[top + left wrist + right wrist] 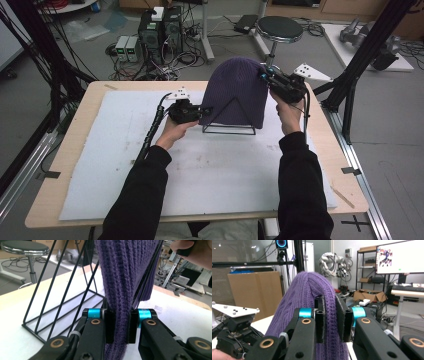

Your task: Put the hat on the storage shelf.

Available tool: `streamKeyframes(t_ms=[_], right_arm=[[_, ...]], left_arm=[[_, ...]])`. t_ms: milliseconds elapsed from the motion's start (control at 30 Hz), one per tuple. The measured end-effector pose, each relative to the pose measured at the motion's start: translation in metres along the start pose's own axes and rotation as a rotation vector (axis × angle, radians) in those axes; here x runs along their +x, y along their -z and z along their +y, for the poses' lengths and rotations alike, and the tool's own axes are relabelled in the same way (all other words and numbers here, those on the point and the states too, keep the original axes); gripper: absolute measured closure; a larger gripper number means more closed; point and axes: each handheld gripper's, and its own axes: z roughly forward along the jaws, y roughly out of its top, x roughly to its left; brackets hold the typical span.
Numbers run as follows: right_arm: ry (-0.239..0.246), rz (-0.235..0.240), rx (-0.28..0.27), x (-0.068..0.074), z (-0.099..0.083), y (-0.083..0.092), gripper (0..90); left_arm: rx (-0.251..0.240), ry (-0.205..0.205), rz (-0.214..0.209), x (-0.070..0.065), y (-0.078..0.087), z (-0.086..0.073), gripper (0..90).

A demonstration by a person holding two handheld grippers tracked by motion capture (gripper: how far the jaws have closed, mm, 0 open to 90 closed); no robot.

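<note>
A purple knit hat (235,90) sits draped over a black wire stand (229,125) just above the middle of the high view, on a pale mat (125,150) that covers most of the wooden table (80,115).

The left gripper (202,112) is at the hat's lower left edge, centre of the frame. In the left gripper view its jaws pinch a fold of the ribbed hat (122,290) at the bottom centre — the pads press the knit from both sides, and the stand's (57,290) slanted wires fill the left half of that picture.

The right gripper (265,76) is at the hat's upper right edge, right of centre in the high view, held higher up the hat than the left one. In the right gripper view its jaws clamp a ridge of the hat (312,295) in the middle of the frame, the knit bunched between the pads; the left gripper (234,335) shows in the lower left corner there.

Both sleeves come in from the bottom of the high view. A round stool (280,27) stands beyond the table, top centre-right.
</note>
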Motion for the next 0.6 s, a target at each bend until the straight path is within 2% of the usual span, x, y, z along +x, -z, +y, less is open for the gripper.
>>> streamKeyframes(t_ms=[100,300,467,600], right_arm=[[-0.019,0.003,0.039,-0.003,-0.011,-0.001,79.7],[-0.039,-0.006,0.103,-0.006,-0.021,-0.005,78.5],[-0.053,0.001,0.127,-0.005,-0.026,-0.009,77.1],[-0.071,0.005,0.143,-0.006,-0.029,-0.011,76.1]], left_arm=[[0.040,0.022,0.001,0.003,-0.001,-0.005,81.4],[0.113,0.037,0.025,0.005,-0.007,-0.019,80.6],[0.112,0.051,0.027,0.007,-0.009,-0.031,79.7],[0.111,0.064,0.029,0.007,-0.008,-0.033,78.7]])
